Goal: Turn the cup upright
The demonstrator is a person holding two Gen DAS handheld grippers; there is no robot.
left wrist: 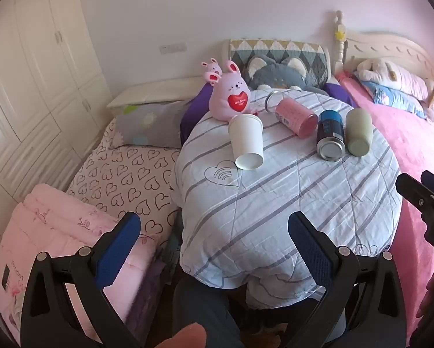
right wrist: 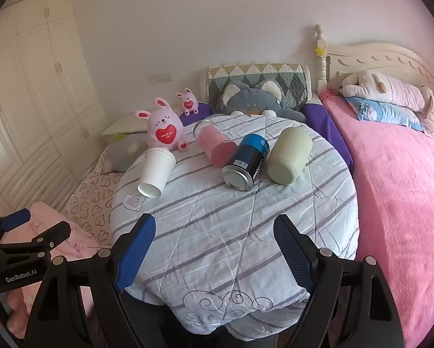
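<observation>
A white paper cup (left wrist: 246, 142) lies on its side on a round table covered with a striped quilt (left wrist: 289, 203), its base toward me; it also shows in the right wrist view (right wrist: 156, 172). Beside it lie a pink cup (left wrist: 296, 117) (right wrist: 217, 145), a blue-black can (left wrist: 330, 134) (right wrist: 246, 162) and a pale green cup (left wrist: 359, 136) (right wrist: 289, 155), all on their sides. My left gripper (left wrist: 214, 232) is open and empty near the table's front left edge. My right gripper (right wrist: 214, 232) is open and empty over the table's near part.
A pink rabbit plush (left wrist: 231, 97) (right wrist: 163, 130) sits behind the white cup. A grey cat plush (right wrist: 260, 98) and a patterned cushion (right wrist: 257, 75) are at the back. A pink bed (right wrist: 405, 188) is to the right, folded bedding (left wrist: 72, 232) and a wardrobe (left wrist: 28, 87) to the left.
</observation>
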